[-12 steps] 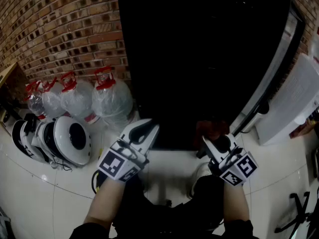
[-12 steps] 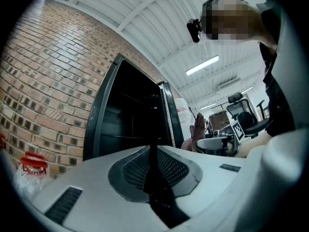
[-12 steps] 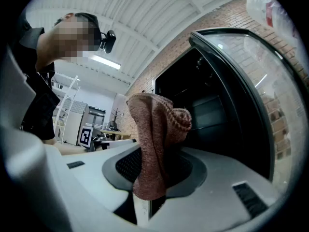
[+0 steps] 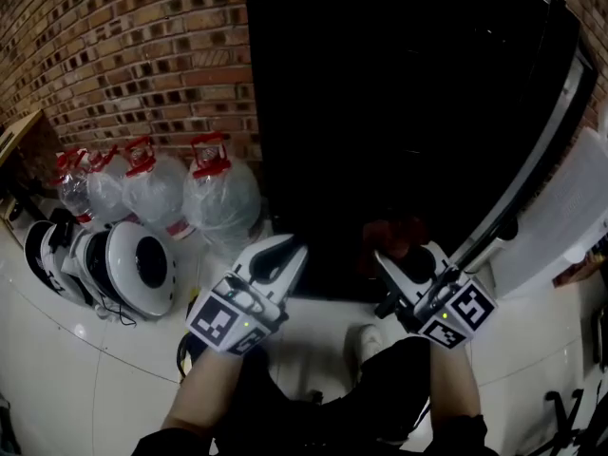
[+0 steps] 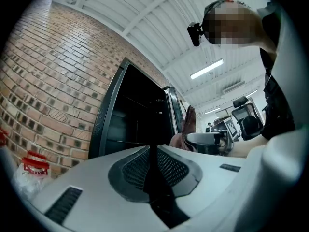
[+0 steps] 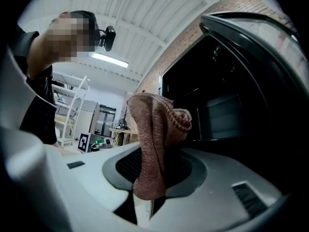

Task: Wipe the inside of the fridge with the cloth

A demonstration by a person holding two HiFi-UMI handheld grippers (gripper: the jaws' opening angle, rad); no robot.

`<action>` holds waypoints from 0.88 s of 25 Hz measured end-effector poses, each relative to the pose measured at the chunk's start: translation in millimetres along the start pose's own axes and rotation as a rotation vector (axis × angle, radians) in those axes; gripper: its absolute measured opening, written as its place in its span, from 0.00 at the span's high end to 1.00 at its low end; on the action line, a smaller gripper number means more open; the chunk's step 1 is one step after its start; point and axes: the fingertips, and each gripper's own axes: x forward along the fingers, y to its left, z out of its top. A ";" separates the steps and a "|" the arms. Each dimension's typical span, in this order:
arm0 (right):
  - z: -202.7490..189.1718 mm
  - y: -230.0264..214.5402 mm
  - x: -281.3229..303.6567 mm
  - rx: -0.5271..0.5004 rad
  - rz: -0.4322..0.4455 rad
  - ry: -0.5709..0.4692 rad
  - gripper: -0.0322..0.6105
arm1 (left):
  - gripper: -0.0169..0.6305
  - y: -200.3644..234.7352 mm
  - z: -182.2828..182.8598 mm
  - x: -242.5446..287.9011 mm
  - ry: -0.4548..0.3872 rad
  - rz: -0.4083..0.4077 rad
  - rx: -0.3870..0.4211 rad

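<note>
The black fridge [image 4: 399, 112] stands open against the brick wall, its inside dark, with a shelf [image 6: 212, 100] faintly visible. Its door [image 4: 532, 160] swings out to the right. My right gripper [image 4: 391, 255] is shut on a reddish-brown cloth [image 6: 154, 144], which stands bunched up between the jaws just in front of the fridge's lower opening; the cloth [image 4: 394, 236] shows dimly in the head view. My left gripper [image 4: 285, 253] is shut with nothing in it, held beside the right one near the fridge's lower left corner. The cloth [image 5: 189, 124] also appears in the left gripper view.
Three clear water jugs with red caps [image 4: 218, 193] stand on the white floor left of the fridge. A white round appliance [image 4: 138, 269] lies further left. A white box [image 4: 570, 217] sits behind the door at right. A brick wall [image 4: 123, 46] runs behind.
Both grippers have shifted slightly toward the fridge and sit a little lower in the head view. The right gripper still holds the cloth.
</note>
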 end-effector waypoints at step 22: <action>106.4 -65.1 200.0 -0.144 0.207 -0.023 0.76 | 0.90 71.6 17.0 4.3 0.063 0.126 0.103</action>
